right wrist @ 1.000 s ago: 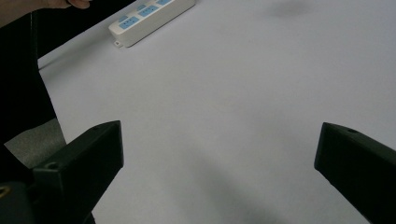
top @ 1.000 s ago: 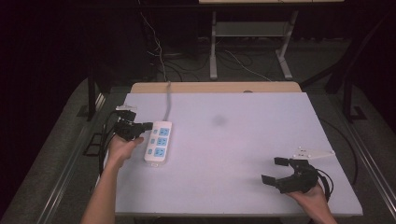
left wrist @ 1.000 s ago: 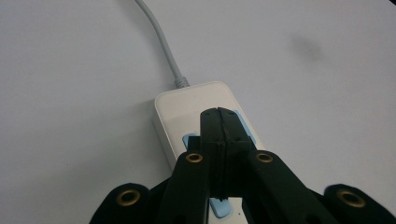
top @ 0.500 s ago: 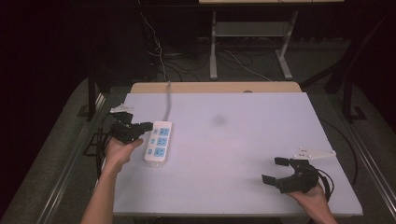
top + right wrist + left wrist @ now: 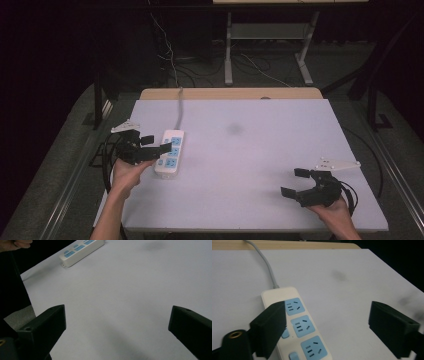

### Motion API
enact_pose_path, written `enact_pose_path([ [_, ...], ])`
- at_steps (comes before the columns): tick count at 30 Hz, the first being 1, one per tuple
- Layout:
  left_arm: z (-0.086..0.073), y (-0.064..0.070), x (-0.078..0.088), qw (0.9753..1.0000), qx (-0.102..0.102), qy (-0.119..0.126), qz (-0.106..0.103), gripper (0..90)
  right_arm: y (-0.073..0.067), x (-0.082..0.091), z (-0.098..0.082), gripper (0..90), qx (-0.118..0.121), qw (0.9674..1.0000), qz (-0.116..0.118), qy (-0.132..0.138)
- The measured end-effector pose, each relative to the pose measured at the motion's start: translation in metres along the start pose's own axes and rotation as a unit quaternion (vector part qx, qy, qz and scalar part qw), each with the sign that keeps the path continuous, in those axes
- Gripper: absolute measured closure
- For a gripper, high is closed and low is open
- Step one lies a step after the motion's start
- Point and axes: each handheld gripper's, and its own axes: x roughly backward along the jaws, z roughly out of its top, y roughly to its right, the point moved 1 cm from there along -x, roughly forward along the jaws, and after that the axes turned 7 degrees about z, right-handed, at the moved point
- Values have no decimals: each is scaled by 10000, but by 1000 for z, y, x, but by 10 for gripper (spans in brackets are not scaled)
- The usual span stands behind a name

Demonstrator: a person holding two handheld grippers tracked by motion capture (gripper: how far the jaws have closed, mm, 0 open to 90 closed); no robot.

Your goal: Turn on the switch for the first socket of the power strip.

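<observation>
A white power strip (image 5: 170, 152) with blue sockets lies on the left part of the white table (image 5: 250, 150). Its grey cord (image 5: 180, 102) runs off the far edge. My left gripper (image 5: 156, 144) hovers at the strip's left side, open, with nothing between the jaws. In the left gripper view the strip (image 5: 299, 325) lies partly under the left jaw of that gripper (image 5: 332, 313), and the right jaw stands over bare table. My right gripper (image 5: 295, 182) rests open near the front right corner, far from the strip. The right gripper view has its open gripper (image 5: 117, 320) and the strip (image 5: 80, 248) far off.
A dark smudge (image 5: 234, 130) marks the middle of the table. A wooden strip (image 5: 230, 94) borders the far edge. Black cables hang off both sides. Beyond the table stand a desk frame (image 5: 270, 50) and floor cables. A person's hand (image 5: 17, 243) is at the top left of the right gripper view.
My left gripper has shifted slightly right and toward the near edge, closer over the strip's left side. The right gripper has hardly moved.
</observation>
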Motion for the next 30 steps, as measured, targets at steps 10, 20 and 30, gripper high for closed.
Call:
enact_pose_path([
  [10,-24,22,3,9998,-109,77,-117,0,0,0,0,8,1,10000,5,-2],
  [20,-50,37,1,9993,-269,129,-215,0,-1,1,0,8,27,10000,33,5],
  [30,-76,50,-9,9972,-534,-107,-507,0,-3,1,-1,8,48,10000,61,-21],
])
